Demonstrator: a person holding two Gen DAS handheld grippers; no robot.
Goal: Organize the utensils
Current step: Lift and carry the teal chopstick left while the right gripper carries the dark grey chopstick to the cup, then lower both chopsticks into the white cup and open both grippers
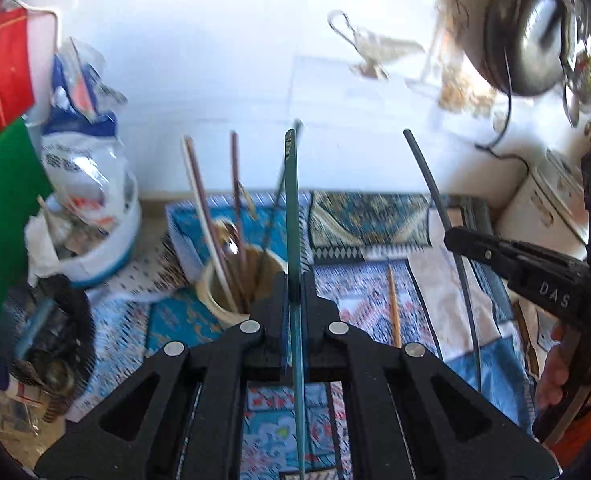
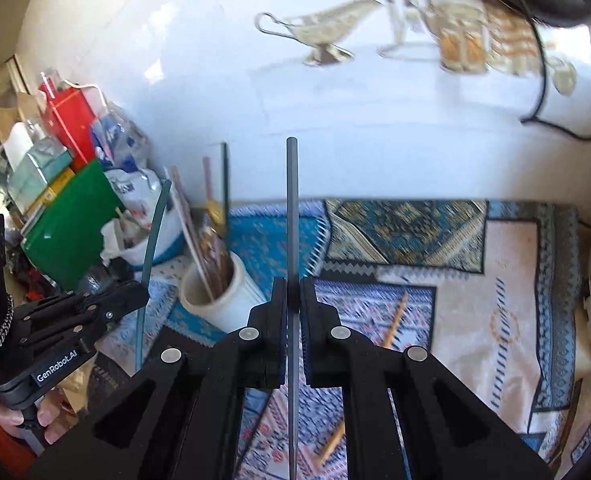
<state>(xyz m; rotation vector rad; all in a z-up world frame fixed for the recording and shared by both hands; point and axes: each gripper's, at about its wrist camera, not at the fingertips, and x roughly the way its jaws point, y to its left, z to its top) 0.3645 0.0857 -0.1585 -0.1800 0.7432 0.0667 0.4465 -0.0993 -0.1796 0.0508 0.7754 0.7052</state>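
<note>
Clearly, a teal chopstick [image 1: 294,216] is clamped between the closed jaws of the left gripper [image 1: 294,280]; in the left wrist view it runs straight up toward twelve o'clock, its tip seen against the white wall [image 1: 215,60]. Likewise, a grey chopstick [image 2: 292,216] is pinched by the closed right gripper [image 2: 292,292] and is pointed toward twelve o'clock in the right wrist view. Both sticks are held clear of the patterned cloth [image 2: 375,304] below.

A cream utensil cup [image 1: 215,292] is seen at about ten o'clock from the left gripper's tips, standing on the cloth, with several pink and brown chopsticks [image 1: 203,208] leaning in it. In the right wrist view the same cup [image 2: 231,300] is found at about nine o'clock, just beside the jaws. One yellow chopstick [image 1: 393,308] is left lying flat on the cloth, at roughly four o'clock from the left gripper's tips.

The right gripper is also caught at three o'clock in the left wrist view, with a hand [image 1: 555,376] wrapped around its grip, and the left gripper appears at eight o'clock in the right wrist view. Cluttered packages, among them a green box [image 2: 75,220] and a red carton [image 2: 65,116], are stacked at ten o'clock beyond the cup.
</note>
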